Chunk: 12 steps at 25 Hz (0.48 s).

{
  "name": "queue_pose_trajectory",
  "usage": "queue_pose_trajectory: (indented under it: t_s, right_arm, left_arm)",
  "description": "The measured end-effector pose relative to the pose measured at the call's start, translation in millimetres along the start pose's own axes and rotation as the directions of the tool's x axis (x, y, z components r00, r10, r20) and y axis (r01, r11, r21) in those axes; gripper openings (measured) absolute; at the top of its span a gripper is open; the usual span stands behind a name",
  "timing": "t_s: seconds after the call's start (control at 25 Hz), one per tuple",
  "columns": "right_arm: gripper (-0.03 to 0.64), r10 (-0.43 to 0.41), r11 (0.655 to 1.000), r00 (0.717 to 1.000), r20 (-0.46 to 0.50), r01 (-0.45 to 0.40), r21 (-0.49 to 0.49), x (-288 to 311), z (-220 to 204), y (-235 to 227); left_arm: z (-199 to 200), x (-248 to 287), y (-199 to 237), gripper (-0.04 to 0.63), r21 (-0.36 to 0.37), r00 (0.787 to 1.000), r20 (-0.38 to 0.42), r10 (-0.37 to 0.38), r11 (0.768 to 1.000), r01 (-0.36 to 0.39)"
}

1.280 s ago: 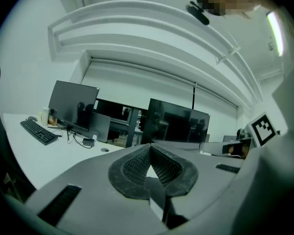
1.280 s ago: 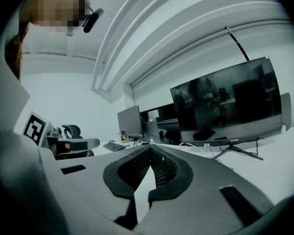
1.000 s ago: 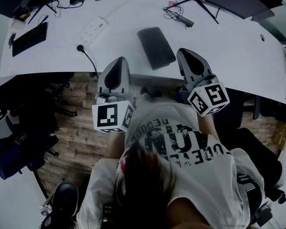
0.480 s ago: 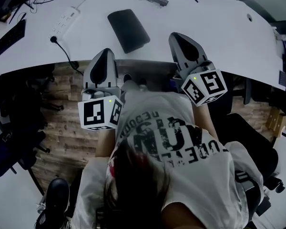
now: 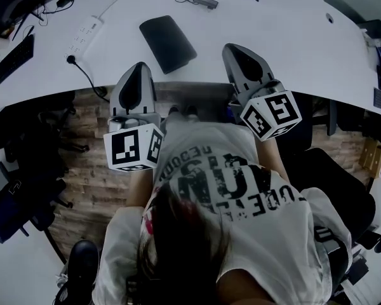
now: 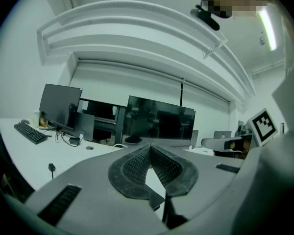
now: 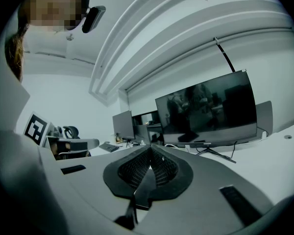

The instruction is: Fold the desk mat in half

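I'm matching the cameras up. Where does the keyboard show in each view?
Head view: the keyboard lies at the far left on the white desk.
Left gripper view: far left, below the small monitor.
Right gripper view: tiny, left of centre; probably the same one.
Shared landmark: the wide monitor shows in both gripper views.

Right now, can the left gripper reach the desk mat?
Probably yes: the desk mat lies on the bare desk, just ahead and right of the left gripper, with nothing between. Its fingers are shut.
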State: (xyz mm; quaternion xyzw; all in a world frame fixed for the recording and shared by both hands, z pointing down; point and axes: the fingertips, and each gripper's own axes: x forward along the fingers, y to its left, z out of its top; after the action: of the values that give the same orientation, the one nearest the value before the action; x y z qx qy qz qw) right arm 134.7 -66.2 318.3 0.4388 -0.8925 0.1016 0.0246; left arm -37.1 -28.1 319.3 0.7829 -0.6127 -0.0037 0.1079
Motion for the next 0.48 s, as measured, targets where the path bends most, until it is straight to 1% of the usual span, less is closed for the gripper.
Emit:
queue_pose_trajectory:
  t_s: [0.12, 0.28, 0.48]
  right_arm:
    - [-0.006, -0.007, 1.000, 1.000, -0.008, 0.007, -0.009, 5, 2, 2]
    - [-0.006, -0.011, 1.000, 1.000, -0.025, 0.011, -0.010, 18, 0, 8]
    - [-0.006, 0.019, 1.000, 0.999, -0.032, -0.020, -0.010, 37, 0, 26]
  left_arm:
    - [3, 4, 6, 0.002, 0.006, 1.000, -0.001, -0.014, 1.000, 0.014]
    - [6, 4, 26, 0.002, 0.001, 1.000, -0.006, 0.001, 1.000, -0.001]
    - [8, 4, 42, 0.002, -0.007, 1.000, -0.008, 0.012, 1.000, -0.013]
